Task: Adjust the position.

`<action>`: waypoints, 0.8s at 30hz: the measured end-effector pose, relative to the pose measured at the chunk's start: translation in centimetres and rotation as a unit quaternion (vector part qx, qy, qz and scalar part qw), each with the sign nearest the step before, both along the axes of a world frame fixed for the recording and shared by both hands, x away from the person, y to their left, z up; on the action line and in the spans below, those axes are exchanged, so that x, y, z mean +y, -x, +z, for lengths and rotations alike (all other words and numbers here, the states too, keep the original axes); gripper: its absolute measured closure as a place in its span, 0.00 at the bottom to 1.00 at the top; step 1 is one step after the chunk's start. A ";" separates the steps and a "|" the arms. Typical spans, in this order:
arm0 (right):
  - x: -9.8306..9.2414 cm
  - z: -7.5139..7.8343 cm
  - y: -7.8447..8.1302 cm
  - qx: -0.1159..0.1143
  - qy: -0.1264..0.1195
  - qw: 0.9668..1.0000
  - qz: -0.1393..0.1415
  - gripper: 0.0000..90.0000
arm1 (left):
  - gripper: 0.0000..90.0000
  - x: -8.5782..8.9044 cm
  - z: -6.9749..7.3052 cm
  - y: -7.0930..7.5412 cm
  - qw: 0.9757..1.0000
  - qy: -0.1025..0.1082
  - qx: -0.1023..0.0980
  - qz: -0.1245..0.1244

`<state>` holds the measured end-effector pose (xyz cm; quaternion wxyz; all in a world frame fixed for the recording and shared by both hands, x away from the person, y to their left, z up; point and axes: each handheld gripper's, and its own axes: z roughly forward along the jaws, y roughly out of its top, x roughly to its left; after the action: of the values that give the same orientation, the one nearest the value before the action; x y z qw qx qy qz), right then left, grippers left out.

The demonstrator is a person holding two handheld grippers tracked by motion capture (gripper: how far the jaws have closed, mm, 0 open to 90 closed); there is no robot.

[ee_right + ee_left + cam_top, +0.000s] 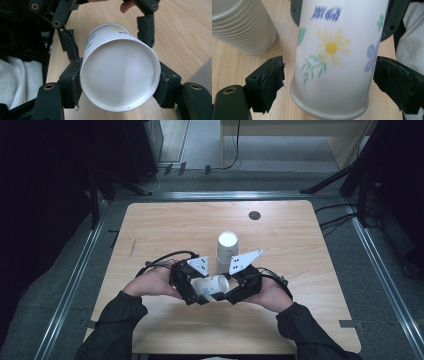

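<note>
A pale wooden table (165,227) stood in a dim room with grey floor around it and dark stands at the sides. In the high view, a stack of white cups (226,251) stood upright just past the table's middle, and at six o'clock from it a single cup (212,285) lay on its side between the two grippers, well above the near edge. The left gripper (199,298) came at the cup from nine o'clock and the right gripper (220,297) from three o'clock, each in a dark-sleeved hand, with a small dark disc (254,215) far off at one o'clock. In the left gripper view, the cup (334,60), printed with a yellow daisy and blue flowers, lay between that gripper's pads (272,80), which stood spread and clear of its wall on both sides; the ribbed stack (242,25) sat at ten o'clock, and the other gripper's jaws reached round the cup's far end at twelve o'clock. In the right gripper view, the cup's white base (120,76) faced the camera, and the right gripper's jaws were closed on it, pads pressing its sides at nine and three o'clock, while the left gripper (107,32) stood open beyond at twelve o'clock.
</note>
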<state>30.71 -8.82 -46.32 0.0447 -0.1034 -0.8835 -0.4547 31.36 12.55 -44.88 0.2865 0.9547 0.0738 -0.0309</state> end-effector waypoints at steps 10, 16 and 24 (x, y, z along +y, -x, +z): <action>-1.6 1.0 -0.3 0.000 -0.021 1.000 -0.007 0.38 | 0.11 2.1 -0.2 0.5 0.998 0.054 0.006 0.041; -2.0 1.2 -0.2 0.001 -0.028 1.000 -0.006 0.38 | 0.11 2.9 -0.8 1.1 0.993 0.091 0.019 0.073; -2.2 1.2 -0.2 0.009 -0.031 0.999 0.000 0.38 | 0.09 2.8 -1.7 1.9 0.989 0.114 0.018 0.089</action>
<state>30.88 -11.04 -45.11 0.0554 -0.1061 -0.8684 -0.4813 29.43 15.39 -46.63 0.3937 0.9048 0.1596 -0.0304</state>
